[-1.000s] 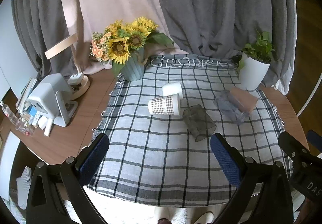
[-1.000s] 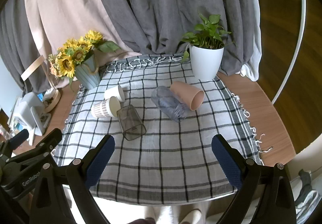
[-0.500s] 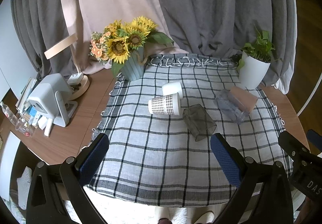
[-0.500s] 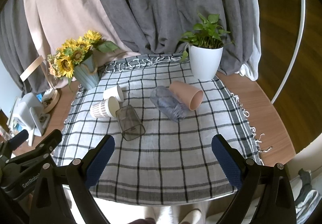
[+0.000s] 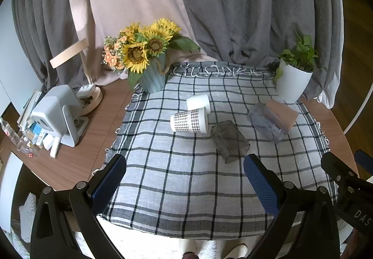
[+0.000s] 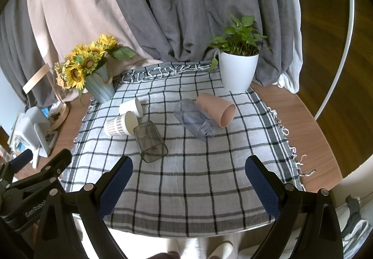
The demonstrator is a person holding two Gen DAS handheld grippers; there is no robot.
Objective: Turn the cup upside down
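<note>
Several cups lie on their sides on the checked cloth point(image 5: 181, 179): a white cup point(image 5: 198, 102) point(image 6: 131, 106), a check-patterned paper cup point(image 5: 189, 120) point(image 6: 120, 124), a smoky grey square cup point(image 5: 229, 141) point(image 6: 151, 141), a clear bluish cup point(image 5: 265, 122) point(image 6: 194, 120) and a pink cup point(image 5: 283, 111) point(image 6: 216, 108). My left gripper point(image 5: 185, 185) is open and empty above the near edge of the cloth. My right gripper point(image 6: 188, 185) is open and empty, also above the near edge, well short of the cups.
A sunflower vase point(image 5: 151, 77) stands at the back left of the cloth and a white potted plant point(image 6: 237, 72) at the back right. A grey device and clutter point(image 5: 56, 114) sit on the wooden table to the left. Curtains hang behind.
Both views have shifted very slightly; the cups lie where they were and both grippers stay open.
</note>
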